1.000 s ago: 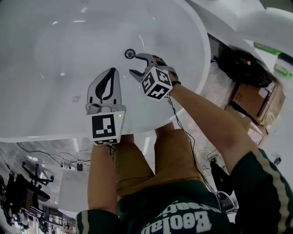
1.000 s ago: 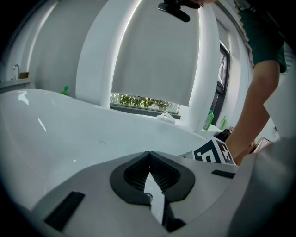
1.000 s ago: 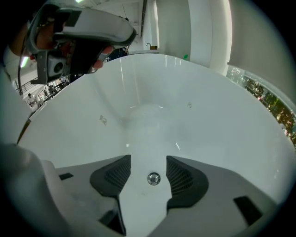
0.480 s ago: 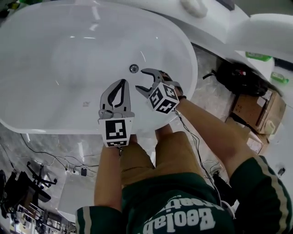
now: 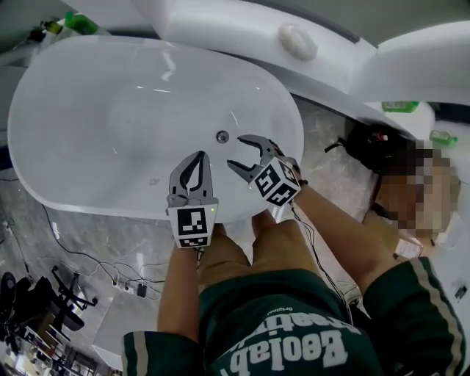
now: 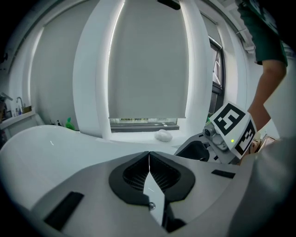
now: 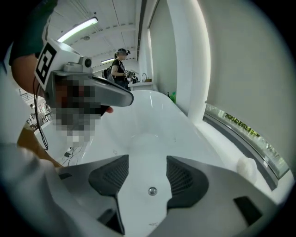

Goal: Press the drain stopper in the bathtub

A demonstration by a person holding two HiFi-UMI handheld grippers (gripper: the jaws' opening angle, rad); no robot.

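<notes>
Right gripper just opened, empty; left gripper pressed together — set your closed tip squarely on stopper; push straight down.

The left gripper and right gripper cover part of the bathtub's near rim. Past the bathtub's left end stand small green things, perhaps bottles, too small to tell. A white lump behind the bathtub is unclear too.
</notes>
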